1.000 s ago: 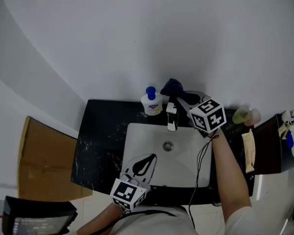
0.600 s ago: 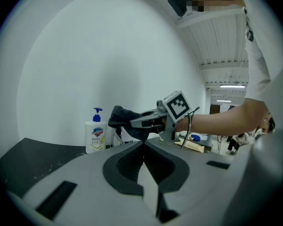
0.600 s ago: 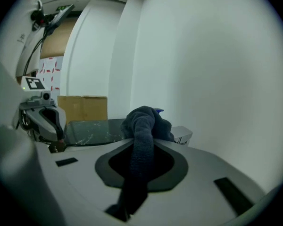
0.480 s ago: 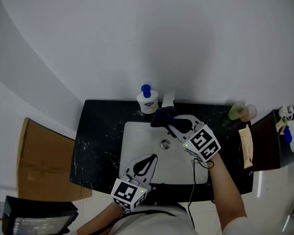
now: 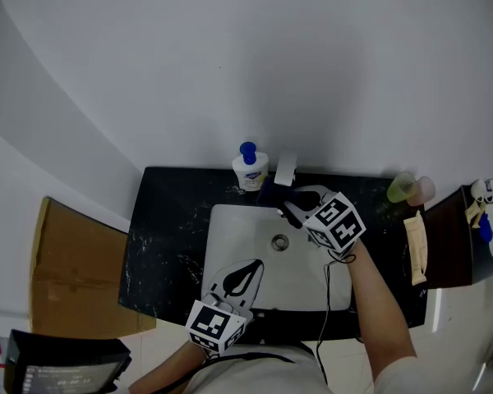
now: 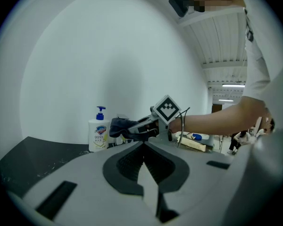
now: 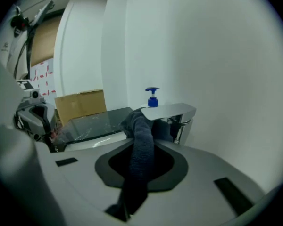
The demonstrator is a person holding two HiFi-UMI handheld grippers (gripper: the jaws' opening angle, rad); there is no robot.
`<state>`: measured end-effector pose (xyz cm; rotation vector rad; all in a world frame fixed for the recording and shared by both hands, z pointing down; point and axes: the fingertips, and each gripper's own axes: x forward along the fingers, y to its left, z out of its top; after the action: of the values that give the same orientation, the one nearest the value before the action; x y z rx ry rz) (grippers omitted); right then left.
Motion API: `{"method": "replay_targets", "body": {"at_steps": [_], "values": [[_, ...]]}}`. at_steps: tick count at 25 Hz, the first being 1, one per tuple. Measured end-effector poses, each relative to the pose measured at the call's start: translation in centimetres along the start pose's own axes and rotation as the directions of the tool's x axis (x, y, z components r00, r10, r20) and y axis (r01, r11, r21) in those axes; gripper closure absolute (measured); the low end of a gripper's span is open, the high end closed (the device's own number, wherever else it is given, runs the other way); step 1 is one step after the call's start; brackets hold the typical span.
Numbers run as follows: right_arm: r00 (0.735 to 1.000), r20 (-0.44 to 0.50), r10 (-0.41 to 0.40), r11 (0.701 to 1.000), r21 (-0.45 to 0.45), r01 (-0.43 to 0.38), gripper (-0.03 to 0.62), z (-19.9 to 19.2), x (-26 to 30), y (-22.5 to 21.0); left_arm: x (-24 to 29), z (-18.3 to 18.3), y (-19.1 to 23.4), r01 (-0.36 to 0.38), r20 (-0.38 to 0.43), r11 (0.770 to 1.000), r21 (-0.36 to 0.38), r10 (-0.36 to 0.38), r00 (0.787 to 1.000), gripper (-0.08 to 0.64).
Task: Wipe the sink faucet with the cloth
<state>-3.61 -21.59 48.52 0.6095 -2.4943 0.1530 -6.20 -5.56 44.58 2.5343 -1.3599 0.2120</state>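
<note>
The chrome faucet [image 5: 286, 167] stands at the back of the white sink [image 5: 234, 236]. My right gripper [image 5: 287, 204] is shut on a dark blue cloth [image 5: 272, 195], which it holds against the spout from the right. In the right gripper view the cloth [image 7: 140, 149] runs out of the jaws, and its end presses on the near end and underside of the faucet spout [image 7: 172, 111]. My left gripper [image 5: 248, 269] hovers over the sink's front edge, shut and empty. From the left gripper view, its own tips [image 6: 144, 146] meet and the cloth [image 6: 120, 126] hides most of the faucet.
A white soap bottle with a blue pump [image 5: 251, 169] stands just left of the faucet on the black counter [image 5: 168, 236]. Small bottles [image 5: 411, 190] sit at the counter's right end. A cardboard box [image 5: 78, 269] is on the left, a dark shelf [image 5: 448, 249] on the right.
My right gripper has brought the cloth forward and down from behind and above the faucet to the spout's front end. The left gripper has stayed in place.
</note>
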Motion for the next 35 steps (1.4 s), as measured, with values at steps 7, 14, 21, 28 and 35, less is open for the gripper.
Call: {"method": "replay_targets", "body": {"at_steps": [7, 14, 21, 28, 35], "values": [[0.999, 0.011, -0.042, 0.996, 0.081, 0.041, 0.537, 0.8, 1.1, -4.2, 0.1, 0.1, 0.4, -0.014, -0.003, 1.000, 0.005, 0.014, 1.000, 0.558], [1.000, -0.014, -0.008, 1.000, 0.019, 0.008, 0.537, 0.1, 0.2, -1.8, 0.1, 0.2, 0.1, -0.012, 0.001, 1.000, 0.002, 0.012, 1.000, 0.558], [0.992, -0.036, 0.120, 0.993, 0.002, -0.120, 0.538, -1.2, -1.4, 1.8, 0.2, 0.1, -0.1, -0.002, -0.002, 1.000, -0.001, 0.002, 1.000, 0.558], [0.997, -0.045, 0.055, 0.998, 0.030, -0.054, 0.537, -0.2, 0.3, -2.3, 0.2, 0.1, 0.0, -0.012, -0.004, 1.000, -0.002, 0.012, 1.000, 0.558], [0.999, -0.020, -0.035, 0.997, 0.064, 0.036, 0.537, 0.4, 1.1, -4.4, 0.1, 0.2, 0.0, -0.012, -0.001, 1.000, -0.007, 0.012, 1.000, 0.558]]}}
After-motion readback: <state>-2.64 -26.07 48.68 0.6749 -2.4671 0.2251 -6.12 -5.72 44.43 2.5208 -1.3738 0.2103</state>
